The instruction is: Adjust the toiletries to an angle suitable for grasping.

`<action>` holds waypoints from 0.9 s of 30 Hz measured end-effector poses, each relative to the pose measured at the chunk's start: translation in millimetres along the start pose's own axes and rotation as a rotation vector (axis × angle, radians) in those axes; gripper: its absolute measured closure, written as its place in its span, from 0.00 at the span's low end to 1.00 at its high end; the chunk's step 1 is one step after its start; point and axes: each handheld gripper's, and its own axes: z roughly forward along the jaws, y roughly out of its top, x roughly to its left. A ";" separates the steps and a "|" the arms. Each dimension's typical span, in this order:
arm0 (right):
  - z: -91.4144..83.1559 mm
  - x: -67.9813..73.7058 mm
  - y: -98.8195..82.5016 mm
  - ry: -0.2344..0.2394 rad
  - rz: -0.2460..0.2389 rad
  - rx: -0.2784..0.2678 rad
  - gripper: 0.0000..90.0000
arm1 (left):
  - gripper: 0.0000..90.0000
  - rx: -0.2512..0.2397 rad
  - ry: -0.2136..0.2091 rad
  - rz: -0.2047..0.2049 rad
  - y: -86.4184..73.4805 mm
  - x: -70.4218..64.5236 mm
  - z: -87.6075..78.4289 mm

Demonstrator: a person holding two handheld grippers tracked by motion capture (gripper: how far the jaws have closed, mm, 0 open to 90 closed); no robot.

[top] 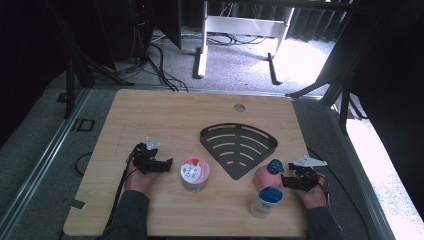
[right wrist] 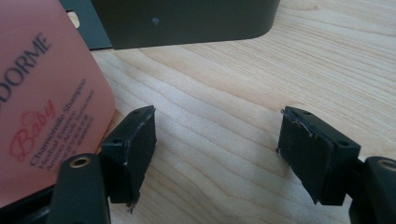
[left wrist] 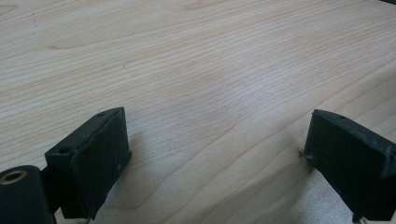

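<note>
A: The right gripper sits released, jaws empty, beside the upright pink plastic shampoo bottle with a blue cap.

B: The bottle stands just left of its jaws; the left gripper, also released, is well apart.

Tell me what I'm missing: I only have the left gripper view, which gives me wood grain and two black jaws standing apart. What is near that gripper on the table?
Observer: In the high view, a short round tub with a white and red lid stands just right of the left gripper, apart from it.
Operator: And the other hand?
Observer: The right gripper sits beside a pink bottle with a blue cap; its jaws are open with bare wood between them, and the bottle lies to their left in the right gripper view.
Operator: Anything else?
Observer: A black slotted fan-shaped tray lies mid-table, and a pale bottle with a blue cap stands nearer the person.
</note>
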 end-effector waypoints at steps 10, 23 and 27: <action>-0.9 0.7 -0.8 0.006 -0.006 0.001 0.30 | 0.27 -0.002 -0.019 0.019 0.5 0.4 -6.1; -1.6 2.7 -2.1 0.021 -0.023 0.014 0.21 | 0.52 -0.089 -0.092 0.040 8.0 -12.1 -34.4; -4.7 4.1 -3.8 0.030 -0.030 0.005 0.32 | 0.54 -0.136 -0.123 0.059 11.5 -18.8 -48.6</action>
